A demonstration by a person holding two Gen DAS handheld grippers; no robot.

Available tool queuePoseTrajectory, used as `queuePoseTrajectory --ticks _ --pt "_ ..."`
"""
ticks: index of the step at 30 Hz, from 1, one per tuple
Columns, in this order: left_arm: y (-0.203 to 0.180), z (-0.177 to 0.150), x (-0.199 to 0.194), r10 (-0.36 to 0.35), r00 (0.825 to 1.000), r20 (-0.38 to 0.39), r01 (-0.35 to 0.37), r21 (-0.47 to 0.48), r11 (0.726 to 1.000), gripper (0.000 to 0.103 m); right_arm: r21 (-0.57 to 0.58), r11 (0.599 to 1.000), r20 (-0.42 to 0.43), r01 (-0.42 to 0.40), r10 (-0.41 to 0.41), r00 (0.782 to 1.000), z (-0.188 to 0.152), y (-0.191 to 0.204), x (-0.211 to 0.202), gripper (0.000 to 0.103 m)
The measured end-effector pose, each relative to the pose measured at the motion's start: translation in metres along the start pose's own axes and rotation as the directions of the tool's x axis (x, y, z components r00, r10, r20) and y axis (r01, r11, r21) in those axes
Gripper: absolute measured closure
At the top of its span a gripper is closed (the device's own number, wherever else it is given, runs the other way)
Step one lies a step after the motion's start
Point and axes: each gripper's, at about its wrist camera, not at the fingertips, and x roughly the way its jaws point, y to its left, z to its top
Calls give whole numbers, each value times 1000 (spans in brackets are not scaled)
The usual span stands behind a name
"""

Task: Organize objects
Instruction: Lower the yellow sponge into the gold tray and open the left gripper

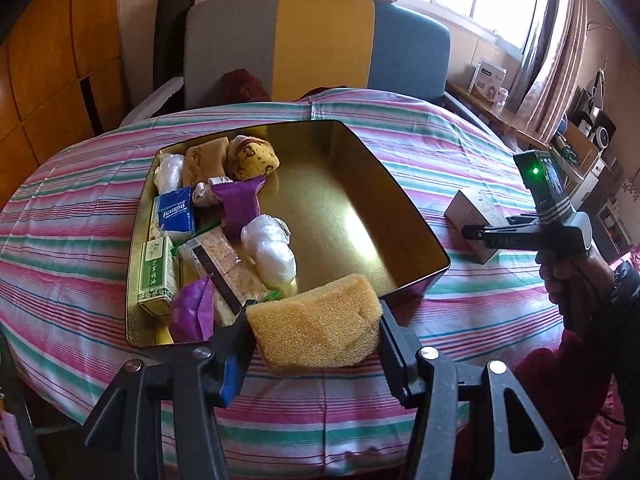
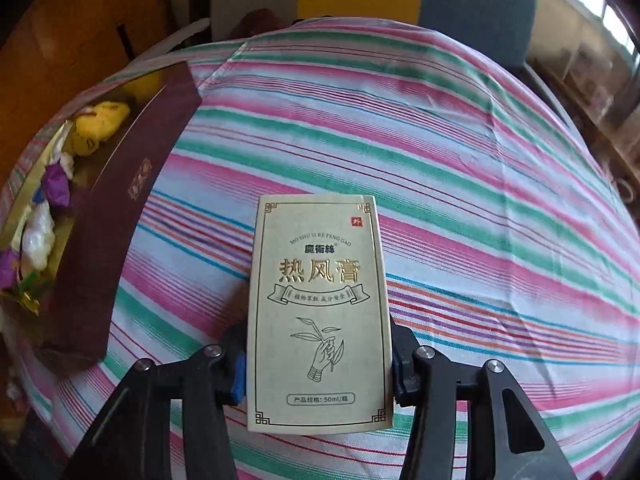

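The sponge [image 1: 316, 320], pinched in the left gripper's [image 1: 314, 334] jaws, hangs over the tin's [image 1: 416, 216] near rim for dropping in, while the right gripper [image 2: 318, 364] clamps a carton [image 2: 320, 312] above the tabletop [image 2: 460, 184].

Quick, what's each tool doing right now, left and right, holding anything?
Left tool: closed on the yellow sponge, at the near edge of the gold tin.
Right tool: closed on the cream medicine box, above the striped cloth.
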Motion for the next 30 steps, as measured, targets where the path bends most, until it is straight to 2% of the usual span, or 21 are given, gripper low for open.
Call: queuePoseTrajectory --ticks 5,14,25,30 --pt "-1 -1 1 -5 1000 -7 5 5 1000 47 39 999 -41 -22 24 999 0 -6 8 51" --pt "-1 -2 1 -5 1000 -2 5 7 1000 47 84 996 -34 -41 44 998 0 -12 11 50" --pt "0 -1 1 -3 1000 1 3 4 1000 47 29 1000 -39 -5 6 999 -1 -4 10 51" --pt "4 0 3 -35 999 -15 35 -25 999 47 11 1000 -35 8 -8 999 -2 -2 9 51"
